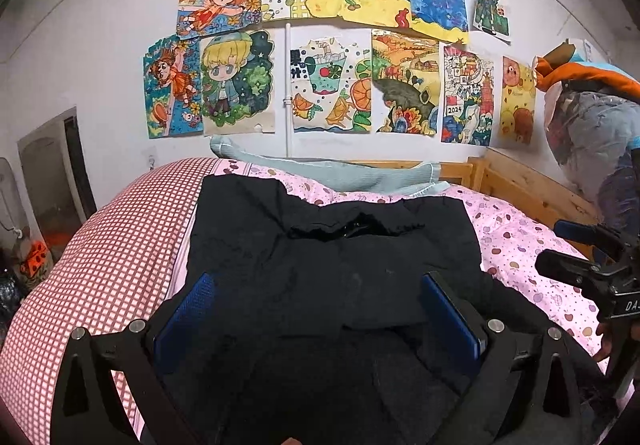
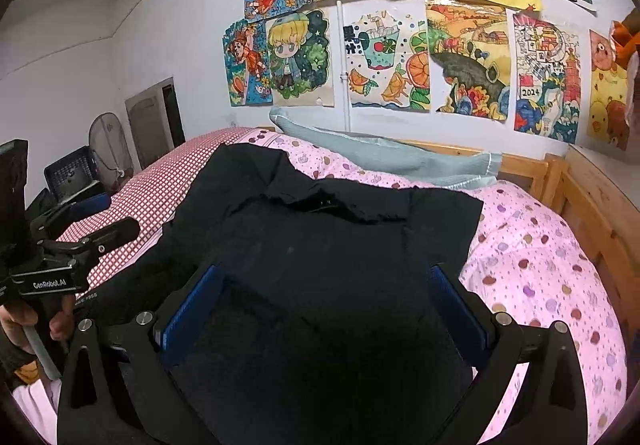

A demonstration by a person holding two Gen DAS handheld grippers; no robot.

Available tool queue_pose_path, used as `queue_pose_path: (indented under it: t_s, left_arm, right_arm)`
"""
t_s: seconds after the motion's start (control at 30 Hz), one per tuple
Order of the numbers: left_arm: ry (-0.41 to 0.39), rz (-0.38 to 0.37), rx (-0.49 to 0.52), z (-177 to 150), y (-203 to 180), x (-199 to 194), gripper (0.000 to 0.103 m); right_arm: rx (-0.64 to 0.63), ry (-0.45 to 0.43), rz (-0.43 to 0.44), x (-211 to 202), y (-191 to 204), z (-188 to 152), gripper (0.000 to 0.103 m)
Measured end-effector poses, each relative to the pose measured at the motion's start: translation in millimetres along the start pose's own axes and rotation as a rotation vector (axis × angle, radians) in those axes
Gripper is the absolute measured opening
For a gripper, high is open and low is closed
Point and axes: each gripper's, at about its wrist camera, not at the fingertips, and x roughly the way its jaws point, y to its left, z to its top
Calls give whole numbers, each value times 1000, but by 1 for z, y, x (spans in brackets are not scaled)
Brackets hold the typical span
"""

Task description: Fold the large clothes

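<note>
A large black garment of matte, slightly fuzzy cloth (image 1: 332, 261) lies spread on the pink quilt dotted with small fruit shapes (image 1: 516, 241) that covers a bed, its far part reaching toward the wall hung with bright children's drawings (image 1: 320, 45), its near part running under both cameras; the two tools sit side by side over that near part, which looks like the stance for taking the hem at two spots and carrying it away from the person to halve the piece; the left gripper with blue ribbed pads (image 1: 318, 305) has its fingers spread wide, cloth showing between them and nothing pinched; the right gripper of the same black build (image 2: 324, 301) is likewise wide apart over the garment, gripping nothing, though whether either tool's tips touch the fabric I cannot tell, since black on black swallows the edges; the garment looks roughly flat but not tidy; a ragged opening, likely the collar (image 2: 324, 205), gapes near the far end, one far corner is squared off, and a thicker doubled layer lies close to the person; a pale green ribbed blanket (image 2: 380, 157) lies beyond it against the wooden bed frame (image 2: 580, 197), and a red-and-white checked cover (image 1: 120, 237) flanks it on the left.
</note>
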Motion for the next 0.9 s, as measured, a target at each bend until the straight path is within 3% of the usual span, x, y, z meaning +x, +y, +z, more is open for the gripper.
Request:
queue_pose_path:
  t_s: [0.27,0.53,0.9]
  left_arm:
    - [-4,-37,32,-14,0,-31,103]
    - [-21,-27,71,-34,-5,-54,103]
    - [44,-30,161,-67,-2,-54,103]
  right_arm:
    - [-12,-7,-4,-27,6,-14,101]
    - [-58,-1,-17,-48,21,-33,101]
    - [-27,-30,-59,-56,18,-57,101]
